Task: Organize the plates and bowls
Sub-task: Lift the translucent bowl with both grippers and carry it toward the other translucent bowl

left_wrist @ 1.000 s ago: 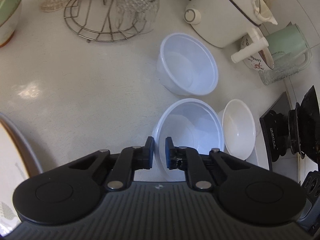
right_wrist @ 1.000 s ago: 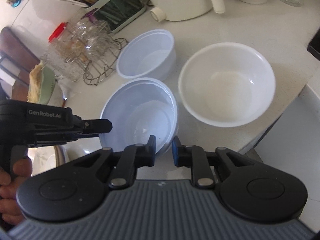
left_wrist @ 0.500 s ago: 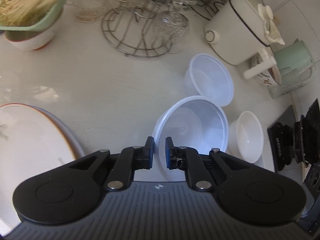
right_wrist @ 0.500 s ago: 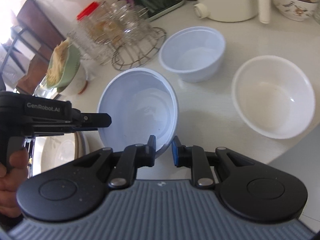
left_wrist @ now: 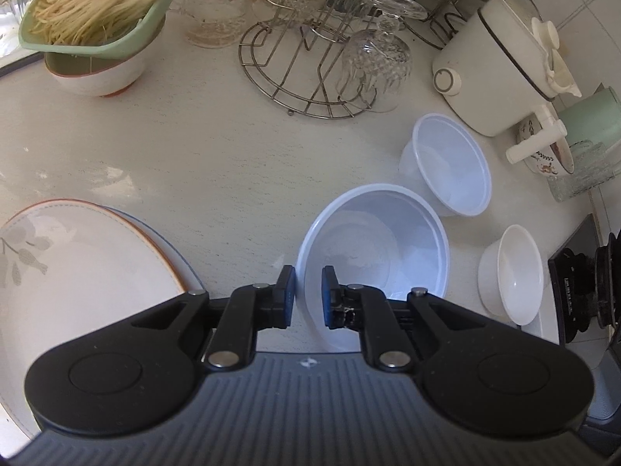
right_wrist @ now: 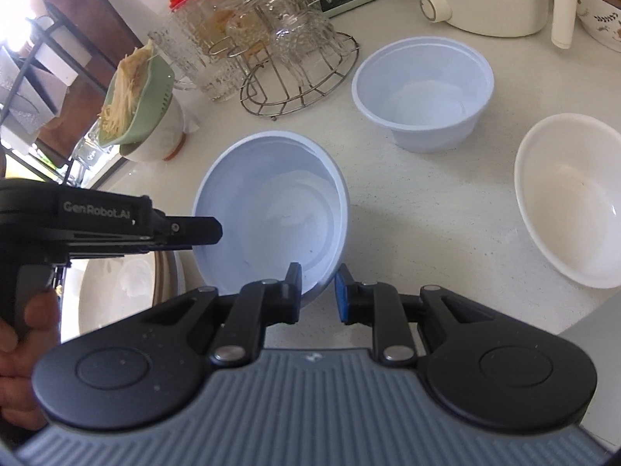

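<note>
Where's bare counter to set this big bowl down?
Widest bare counter lies between the wire glass rack, the noodle bowl and the plates. It is crowded to the right: small plastic bowl, white bowl, cooker.

A home kitchen, seen at counter level: a pale stone-look countertop (left_wrist: 186, 147) crowded with a wire rack (left_wrist: 310, 73) of upturned glassware, a green colander of noodles (left_wrist: 93, 4) set in a bowl, a white electric cooker (left_wrist: 500, 58), a mint-green kettle (left_wrist: 594, 116), stacked patterned plates (left_wrist: 77, 272) and plastic bowls (right_wrist: 423, 93).
</note>
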Motion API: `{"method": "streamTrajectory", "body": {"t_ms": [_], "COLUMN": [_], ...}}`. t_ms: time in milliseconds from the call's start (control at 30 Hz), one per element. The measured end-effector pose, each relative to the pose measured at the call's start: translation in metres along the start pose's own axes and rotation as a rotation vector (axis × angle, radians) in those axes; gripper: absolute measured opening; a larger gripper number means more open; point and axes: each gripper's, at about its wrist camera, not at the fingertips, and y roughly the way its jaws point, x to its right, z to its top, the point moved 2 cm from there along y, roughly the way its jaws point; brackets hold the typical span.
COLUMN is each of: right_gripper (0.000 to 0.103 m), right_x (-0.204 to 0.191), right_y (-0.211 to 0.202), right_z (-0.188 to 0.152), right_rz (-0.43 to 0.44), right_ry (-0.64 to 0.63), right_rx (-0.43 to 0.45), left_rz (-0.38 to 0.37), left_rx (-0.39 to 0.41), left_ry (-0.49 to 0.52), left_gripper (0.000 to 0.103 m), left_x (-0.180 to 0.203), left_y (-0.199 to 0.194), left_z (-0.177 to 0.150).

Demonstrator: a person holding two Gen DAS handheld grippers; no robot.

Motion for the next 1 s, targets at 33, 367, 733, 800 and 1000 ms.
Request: {"method": "streamTrajectory", "body": {"t_ms": [33,367,733,800,1000], "right_gripper": [0.022,0.033,0.037,0.037,0.037], "right_x": [-0.001,-0.005,-0.007,-0.007,-0.009], "right_y": [0.0,-0.008,-0.04,-0.05,-0.081], "right_z": [0.0,0.005,0.018,0.02,0.029], "right_rz": [0.002,0.017,-0.041,-0.05,-0.072], "right_ry": [-0.004,-0.052,-0.093,-0.094,-0.091], "right_rx": [0.002,0.028,0.136,0.175,0.273], "left_rz": [0.001,0.001,-0.005,-0.015,-0.052], "left_rx": [0.002,0.041,0.136,0.154,0.213], "left_ry": [-0.003,0.013,0.074,0.091,0.139], "left_gripper": [0.015,0.027,0.034,0.034,0.034], "left_x": [0.0,0.002,0.025,0.032,0.05], "left_y": [0.0,-0.015,-0.052,-0.06,-0.086], "left_z": [-0.001,0.001,0.012,0.014,0.019]}}
